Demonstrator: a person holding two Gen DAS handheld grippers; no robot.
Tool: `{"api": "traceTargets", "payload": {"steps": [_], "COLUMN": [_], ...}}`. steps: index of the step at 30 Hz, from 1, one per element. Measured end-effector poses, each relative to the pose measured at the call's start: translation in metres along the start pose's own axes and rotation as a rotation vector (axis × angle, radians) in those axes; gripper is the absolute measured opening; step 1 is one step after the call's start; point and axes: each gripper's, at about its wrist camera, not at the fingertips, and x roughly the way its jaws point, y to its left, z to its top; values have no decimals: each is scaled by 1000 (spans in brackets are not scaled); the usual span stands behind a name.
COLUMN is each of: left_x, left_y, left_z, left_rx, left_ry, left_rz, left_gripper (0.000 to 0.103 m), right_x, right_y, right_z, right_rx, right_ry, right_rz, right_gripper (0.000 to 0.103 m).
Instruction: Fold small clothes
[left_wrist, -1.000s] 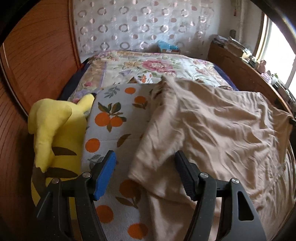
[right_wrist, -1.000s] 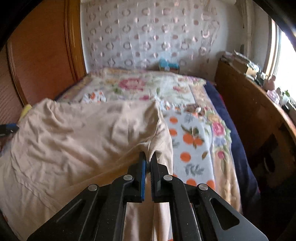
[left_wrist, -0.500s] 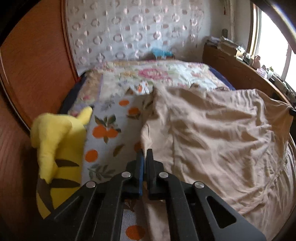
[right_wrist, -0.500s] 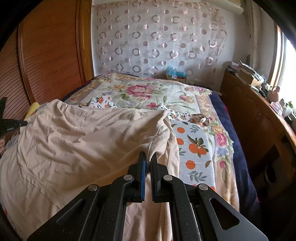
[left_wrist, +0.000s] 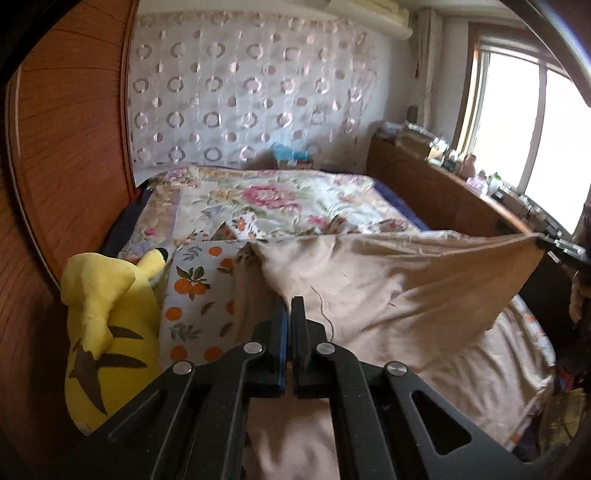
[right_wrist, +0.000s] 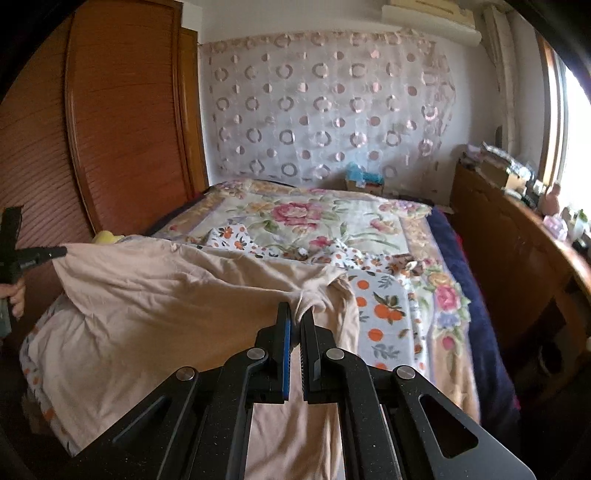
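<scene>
Both grippers are clamped on the beige garment (left_wrist: 406, 280); left gripper (left_wrist: 288, 306) pinches one corner, right gripper (right_wrist: 295, 314) the other; it hangs stretched between them above the bed (right_wrist: 332, 218).

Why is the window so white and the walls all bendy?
Left wrist view: daylight washes out the window; the fisheye lens curves the wooden wardrobe. Right wrist view: same glare at the window, and the beige garment looks slightly blurred.
</scene>
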Motion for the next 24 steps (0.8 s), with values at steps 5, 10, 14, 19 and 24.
{"api": "traceTargets", "payload": {"steps": [5, 10, 14, 19, 24], "left_x": [-35, -61, -73, -64, -55], "left_y": [-4, -4, 0, 2, -6], "left_z": [-12, -31, -51, -76, -91], "left_rx": [2, 8, -5, -14, -13], "left_ry": [-47, -44, -37, 9, 38], "left_rz": [-1, 22, 57, 105, 106], "left_gripper": [2, 2, 2, 2, 2], "right_x": [-32, -62, -75, -64, -35], "right_y": [-8, -17, -19, -24, -20], "right_z": [-16, -32, -48, -70, -90], "right_rx": [19, 37, 46, 80, 84], "right_ry": [-15, -21, -2, 64, 143], "right_rz": [11, 15, -5, -16, -27], "right_gripper": [4, 4, 4, 4, 4]}}
